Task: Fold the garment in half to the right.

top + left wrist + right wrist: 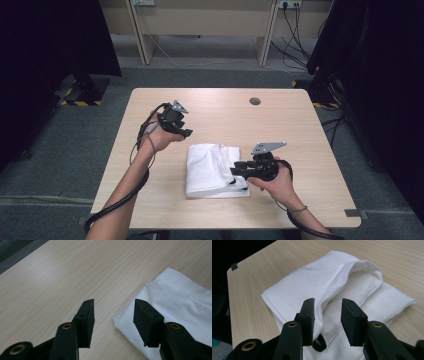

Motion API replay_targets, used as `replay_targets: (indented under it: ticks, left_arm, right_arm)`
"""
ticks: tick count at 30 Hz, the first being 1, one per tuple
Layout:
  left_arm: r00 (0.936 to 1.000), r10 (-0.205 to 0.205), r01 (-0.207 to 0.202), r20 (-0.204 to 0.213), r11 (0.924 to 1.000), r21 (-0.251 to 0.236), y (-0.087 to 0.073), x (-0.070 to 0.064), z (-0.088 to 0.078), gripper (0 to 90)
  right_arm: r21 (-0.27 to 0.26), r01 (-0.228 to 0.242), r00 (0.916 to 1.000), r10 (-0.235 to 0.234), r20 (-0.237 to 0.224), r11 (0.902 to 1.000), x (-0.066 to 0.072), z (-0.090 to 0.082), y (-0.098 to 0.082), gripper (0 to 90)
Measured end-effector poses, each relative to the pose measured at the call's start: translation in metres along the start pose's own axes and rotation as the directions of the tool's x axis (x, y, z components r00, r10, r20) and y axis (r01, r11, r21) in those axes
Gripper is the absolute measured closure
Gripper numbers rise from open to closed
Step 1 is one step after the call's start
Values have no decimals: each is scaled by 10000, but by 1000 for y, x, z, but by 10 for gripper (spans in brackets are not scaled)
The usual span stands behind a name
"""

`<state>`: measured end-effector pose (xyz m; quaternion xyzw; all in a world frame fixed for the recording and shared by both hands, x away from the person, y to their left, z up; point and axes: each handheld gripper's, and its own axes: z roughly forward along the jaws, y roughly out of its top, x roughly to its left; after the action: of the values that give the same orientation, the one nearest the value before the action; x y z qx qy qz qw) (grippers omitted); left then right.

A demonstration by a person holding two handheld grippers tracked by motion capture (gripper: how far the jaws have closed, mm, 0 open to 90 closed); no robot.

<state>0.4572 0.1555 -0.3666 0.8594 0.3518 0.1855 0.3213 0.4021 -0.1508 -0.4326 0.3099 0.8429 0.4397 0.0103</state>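
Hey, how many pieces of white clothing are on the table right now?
1. A single folded white garment lies on the table, toward its near edge, between the left gripper and the right gripper. Whether another piece is folded inside can't be told.

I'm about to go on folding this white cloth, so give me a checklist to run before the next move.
1. White cloth lies fully on the table: ok.
2. Left hand-held gripper open, nothing between the jaws: ok.
3. Right hand-held gripper open, over the cloth: ok.
4. Cloth flat and neat: not ok, one fold stands up.
5. Cloth caught on the right gripper: cannot tell.
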Motion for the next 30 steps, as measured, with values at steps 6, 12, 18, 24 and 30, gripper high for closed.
replay_targets:
  ticks: [6,12,18,24,30]
  left_arm:
    - [10000,-65,65,-3,10000,-16,-9,0,0,476]
    - [9999,-154,154,-31,9999,-27,-13,1,0,469]
    - [9997,-221,220,-145,9997,-100,-15,4,-2,466]
    - [9998,-165,164,-140,9998,-64,-16,4,-3,465]
    - [9998,-156,156,-100,9999,3,-17,3,-1,466]
  right_arm:
    - [141,-525,9986,524,123,9985,-9,13,10,564]
    - [609,-771,9970,767,82,9952,-13,28,10,574]
    - [784,-686,9976,678,126,9946,-14,36,5,804]
    - [673,-542,9983,527,239,9963,-14,30,3,900]
    - [674,-319,9992,300,279,9972,-10,23,2,900]
